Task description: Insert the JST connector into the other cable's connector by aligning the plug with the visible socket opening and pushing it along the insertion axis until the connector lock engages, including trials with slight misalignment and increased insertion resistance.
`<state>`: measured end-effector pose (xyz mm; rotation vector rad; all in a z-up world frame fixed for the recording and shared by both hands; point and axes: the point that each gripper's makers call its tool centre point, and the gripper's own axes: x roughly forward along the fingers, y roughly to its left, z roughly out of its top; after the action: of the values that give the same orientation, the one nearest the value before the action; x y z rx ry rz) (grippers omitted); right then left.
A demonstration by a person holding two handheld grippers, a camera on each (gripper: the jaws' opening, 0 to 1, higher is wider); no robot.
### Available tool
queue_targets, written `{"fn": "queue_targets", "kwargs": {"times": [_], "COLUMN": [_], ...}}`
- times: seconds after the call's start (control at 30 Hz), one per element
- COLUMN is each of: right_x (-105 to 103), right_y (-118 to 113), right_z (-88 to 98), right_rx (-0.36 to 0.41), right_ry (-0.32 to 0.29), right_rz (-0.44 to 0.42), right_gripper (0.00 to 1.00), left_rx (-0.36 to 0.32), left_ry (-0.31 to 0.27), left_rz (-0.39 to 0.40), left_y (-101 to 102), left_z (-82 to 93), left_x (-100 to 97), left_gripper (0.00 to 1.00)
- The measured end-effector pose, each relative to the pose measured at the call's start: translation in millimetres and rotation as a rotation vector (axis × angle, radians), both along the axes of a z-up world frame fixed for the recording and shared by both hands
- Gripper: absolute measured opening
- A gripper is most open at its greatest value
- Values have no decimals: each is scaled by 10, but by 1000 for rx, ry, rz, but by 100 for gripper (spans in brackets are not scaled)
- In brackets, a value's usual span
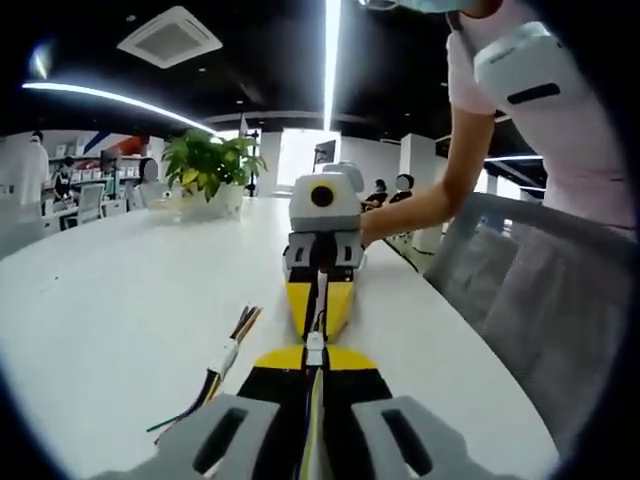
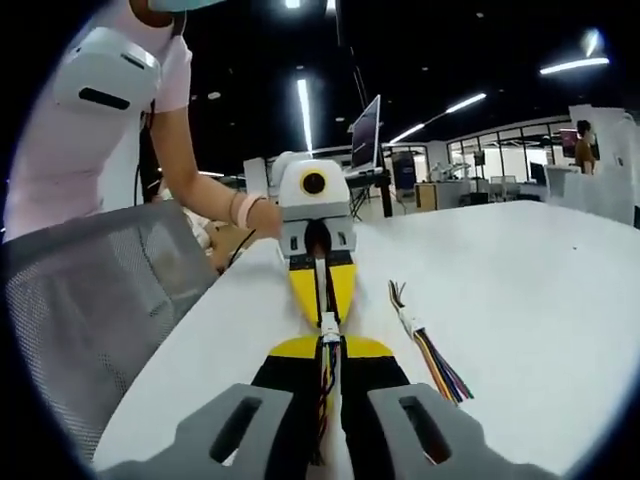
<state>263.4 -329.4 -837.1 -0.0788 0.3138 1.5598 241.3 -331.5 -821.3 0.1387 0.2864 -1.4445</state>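
So both tongs sit tip to tip over the white bench, left tongs and right tongs each clamped on a cable, white JST connector between them.

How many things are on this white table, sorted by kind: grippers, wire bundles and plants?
Yellow-and-black grippers: 2, the left gripper and the right gripper, tip to tip, each shut on a cable
Held cables, meeting at the white connector: 2
Loose multicoloured wire bundle lying beside them: 1
Green potted plant: 1
Total: 6
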Motion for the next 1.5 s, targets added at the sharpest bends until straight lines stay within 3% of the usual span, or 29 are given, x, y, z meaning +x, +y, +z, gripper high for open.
{"fn": "queue_targets", "kwargs": {"times": [0.1,0.47,0.53,0.63,1.0,1.17,1.5], "right_x": [43,106,108,136,149,132,76], "right_y": [16,25,13,16,25,32,42], "right_z": [-56,-63,-65,-57,-65,-54,-47], "right_rx": [-14,-23,-26,-22,-38,-29,-29], "right_ry": [2,-7,-10,-11,-78,-61,-33], "right_rz": [-3,-12,-12,-28,-35,-36,-32], "right_gripper": [2,3,3,3,4,4,6], "left_rx": [6,-5,-9,-16,-10,3,11], "left_ry": [17,-3,-8,-7,-13,-21,33], "left_rz": [13,25,23,38,67,74,111], "left_y": [10,12,50,46,28,23,19], "left_z": [-25,54,-141,-152,-161,-163,-148], "left_x": [7,10,359,414,402,403,376], "left_gripper": [0,0,0,0,1,2,6]}}
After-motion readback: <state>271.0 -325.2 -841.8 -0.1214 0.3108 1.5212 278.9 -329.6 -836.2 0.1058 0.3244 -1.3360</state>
